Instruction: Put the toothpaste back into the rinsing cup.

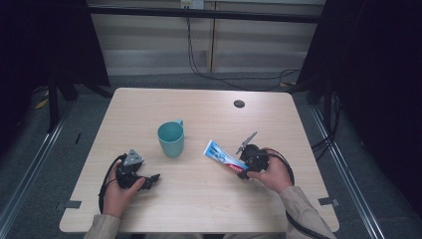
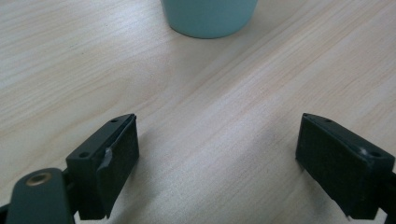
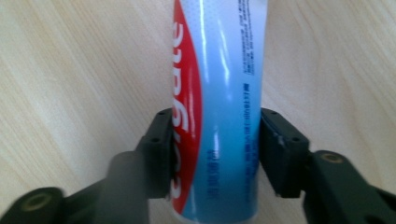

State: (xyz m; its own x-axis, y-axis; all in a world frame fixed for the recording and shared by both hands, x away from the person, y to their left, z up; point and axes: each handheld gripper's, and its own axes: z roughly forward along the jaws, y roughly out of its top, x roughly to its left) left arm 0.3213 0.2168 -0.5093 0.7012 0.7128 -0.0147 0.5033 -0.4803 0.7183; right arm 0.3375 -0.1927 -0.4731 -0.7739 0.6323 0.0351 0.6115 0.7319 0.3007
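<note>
One light wooden table carries one teal cup, one toothpaste tube and two hand-held grippers. The table has a small dark round hole near its far edge, and broad bare wood lies along the far side, the near edge and both side margins. The cup stands upright near the table's middle, apart from everything else, handle turned to the far side. The tube, blue and white with a red band, lies right of the cup, well apart from it. The right gripper has its jaws closed against both sides of the tube's near end. The left gripper sits low over bare wood near the front left, jaws spread wide with nothing between them, the cup just ahead
</note>
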